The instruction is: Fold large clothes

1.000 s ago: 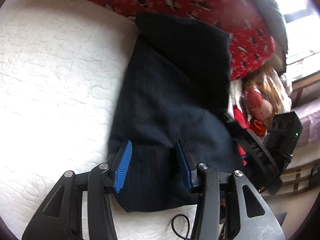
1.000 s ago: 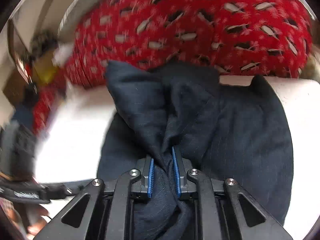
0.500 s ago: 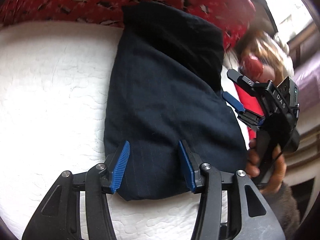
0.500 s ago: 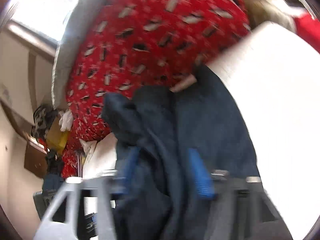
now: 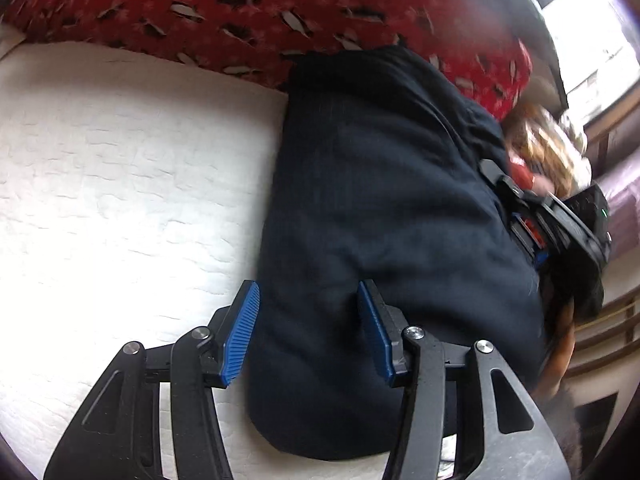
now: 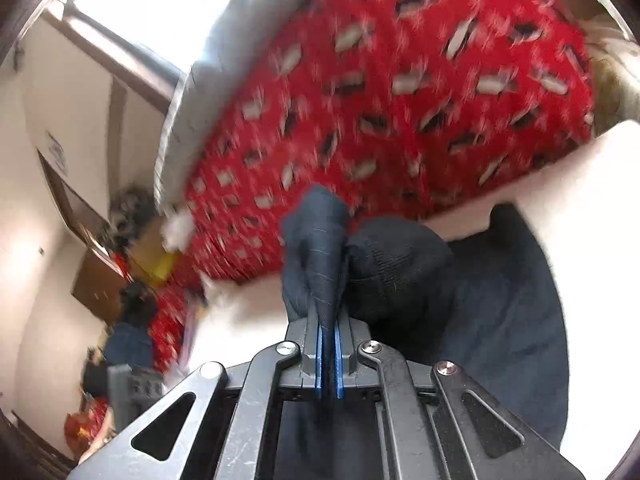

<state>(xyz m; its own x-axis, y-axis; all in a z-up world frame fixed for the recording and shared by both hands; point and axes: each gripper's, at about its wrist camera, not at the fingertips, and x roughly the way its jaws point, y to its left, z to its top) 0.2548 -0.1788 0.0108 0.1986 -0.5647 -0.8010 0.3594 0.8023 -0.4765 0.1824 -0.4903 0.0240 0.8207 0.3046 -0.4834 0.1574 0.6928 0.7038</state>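
Note:
A large dark navy garment lies folded lengthwise on the white quilted mattress. My left gripper hovers open over its near end; the left pad sits at the cloth's edge and neither pad presses on anything. At the garment's right edge is my right gripper, held by a person's hand. In the right wrist view the right gripper is shut on a raised, pinstriped fold of the garment. The rest of the cloth spreads to the right on the mattress.
A red patterned blanket is heaped along the far side of the bed, touching the garment's far end, and fills the upper part of the right wrist view. Clutter and furniture stand beyond the bed's edge; a bright window is at the right.
The right gripper let go of its bunch of cloth, spread wide, then shut on a thinner fold. The left gripper's jaws widened a little and shifted towards the garment's left edge.

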